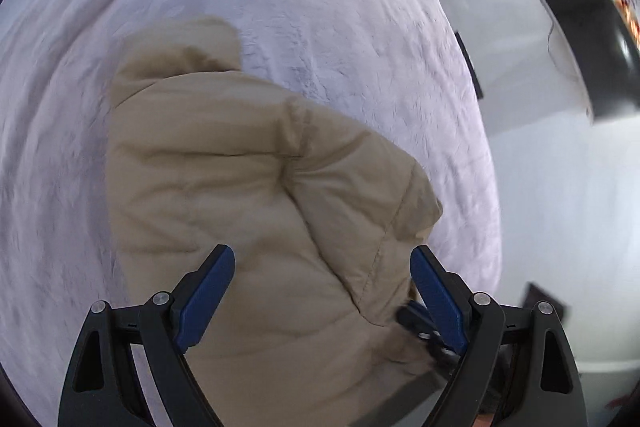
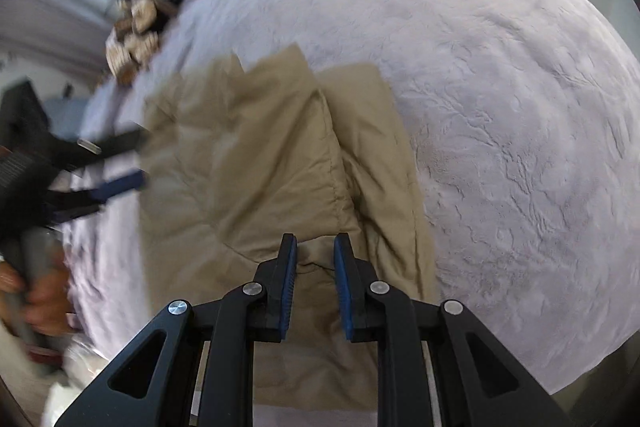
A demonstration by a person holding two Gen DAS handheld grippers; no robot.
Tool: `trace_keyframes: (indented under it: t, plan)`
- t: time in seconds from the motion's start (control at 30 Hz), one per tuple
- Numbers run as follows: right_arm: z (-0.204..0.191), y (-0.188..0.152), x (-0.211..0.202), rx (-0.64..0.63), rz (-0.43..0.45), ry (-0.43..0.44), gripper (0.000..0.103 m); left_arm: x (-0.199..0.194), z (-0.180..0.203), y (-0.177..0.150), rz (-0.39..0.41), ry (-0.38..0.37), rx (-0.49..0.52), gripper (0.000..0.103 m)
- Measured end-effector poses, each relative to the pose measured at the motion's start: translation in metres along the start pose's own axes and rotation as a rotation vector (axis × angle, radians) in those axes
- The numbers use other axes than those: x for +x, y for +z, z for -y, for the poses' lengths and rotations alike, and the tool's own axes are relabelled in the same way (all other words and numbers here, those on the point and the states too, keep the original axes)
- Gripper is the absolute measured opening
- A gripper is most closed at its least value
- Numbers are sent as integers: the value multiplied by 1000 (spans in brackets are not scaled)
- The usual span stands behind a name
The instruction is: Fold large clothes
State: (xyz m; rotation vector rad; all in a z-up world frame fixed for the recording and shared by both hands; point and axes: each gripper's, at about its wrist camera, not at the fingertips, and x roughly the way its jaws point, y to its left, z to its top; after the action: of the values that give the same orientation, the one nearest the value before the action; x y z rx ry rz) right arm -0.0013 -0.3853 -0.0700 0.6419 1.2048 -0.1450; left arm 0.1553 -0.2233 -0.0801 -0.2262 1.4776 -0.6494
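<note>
Lilac bedspread (image 1: 320, 7); both tools (image 1: 322, 259) (image 2: 316, 241) angled down over tan jacket (image 1: 240, 187).

A plain tan puffer jacket (image 1: 248, 187) lies on the pale lilac bedspread (image 1: 320, 7), no print on either. Black gripper arms carry blue pads (image 2: 289, 283). Beyond the jacket's far end, at the bedspread's edge, sits a brown-and-cream patchy bundle (image 2: 136, 27) beside something black.

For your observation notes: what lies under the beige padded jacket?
The beige padded jacket lies on a pale lilac fleecy blanket, visible all round it. Whatever is beneath the blanket, or tucked under the jacket's folds, is covered.
</note>
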Motion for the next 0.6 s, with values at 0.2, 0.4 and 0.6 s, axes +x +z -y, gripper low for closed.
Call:
trace_keyframes:
  t: [0.2, 0.4, 0.6]
  plan:
    - [10, -1, 32, -39, -51, -68, 39, -14, -24, -5, 22, 50, -48, 89]
    - [20, 7, 48, -29, -81, -49, 41, -14, -34, -22, 30, 213, 18, 89]
    - [18, 13, 25, -42, -96, -12, 44, -9, -39, -38, 27, 307, 55, 89]
